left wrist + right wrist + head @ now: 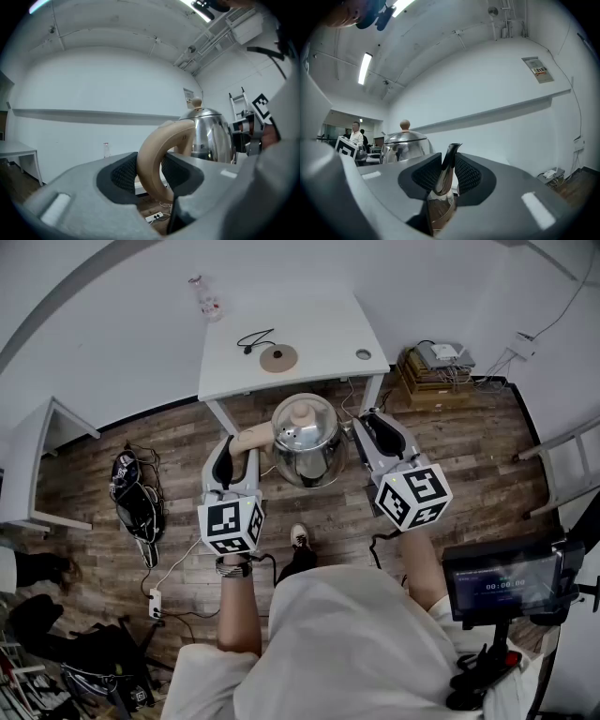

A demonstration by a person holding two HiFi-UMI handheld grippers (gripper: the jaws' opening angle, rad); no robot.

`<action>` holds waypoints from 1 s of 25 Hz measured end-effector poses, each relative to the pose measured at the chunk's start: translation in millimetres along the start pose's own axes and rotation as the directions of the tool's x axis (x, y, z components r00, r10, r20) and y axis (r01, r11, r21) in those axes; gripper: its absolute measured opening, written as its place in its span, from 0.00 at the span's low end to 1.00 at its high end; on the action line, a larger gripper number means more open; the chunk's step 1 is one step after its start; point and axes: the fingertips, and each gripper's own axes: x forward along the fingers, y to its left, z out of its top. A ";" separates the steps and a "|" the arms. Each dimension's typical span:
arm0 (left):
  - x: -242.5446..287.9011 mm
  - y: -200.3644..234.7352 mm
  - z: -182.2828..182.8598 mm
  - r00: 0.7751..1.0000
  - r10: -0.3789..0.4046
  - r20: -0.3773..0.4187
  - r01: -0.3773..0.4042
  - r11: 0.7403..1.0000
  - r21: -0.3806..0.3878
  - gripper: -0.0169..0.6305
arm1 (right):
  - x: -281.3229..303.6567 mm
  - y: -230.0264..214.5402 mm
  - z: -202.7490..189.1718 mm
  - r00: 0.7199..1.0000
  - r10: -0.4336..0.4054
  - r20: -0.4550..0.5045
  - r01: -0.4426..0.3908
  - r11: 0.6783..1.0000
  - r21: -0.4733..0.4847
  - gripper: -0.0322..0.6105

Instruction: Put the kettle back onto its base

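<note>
A shiny steel kettle (305, 437) with a tan handle and a tan lid knob hangs in the air between my two grippers, above the wooden floor in front of a white table (319, 320). Its round tan base (278, 358) lies on that table, with a black cord beside it. My left gripper (238, 448) is shut on the curved handle (157, 154), whose loop passes between the pads. On the other side, my right gripper (375, 432) is shut on the thin steel spout (445, 171). The kettle body (211, 136) stands upright beyond the handle.
A cardboard box with electronics (436, 367) sits on the floor right of the table. Black bags (136, 498) and a power strip (155, 603) lie at the left, beside another white table (37, 456). A screen on a stand (506, 579) is at the right.
</note>
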 end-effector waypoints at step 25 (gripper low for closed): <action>71.2 45.3 -16.5 0.999 -0.010 -0.033 0.009 1.000 -0.014 0.28 | 82.9 -24.4 -16.0 0.999 -0.012 -0.047 0.014 0.999 0.038 0.20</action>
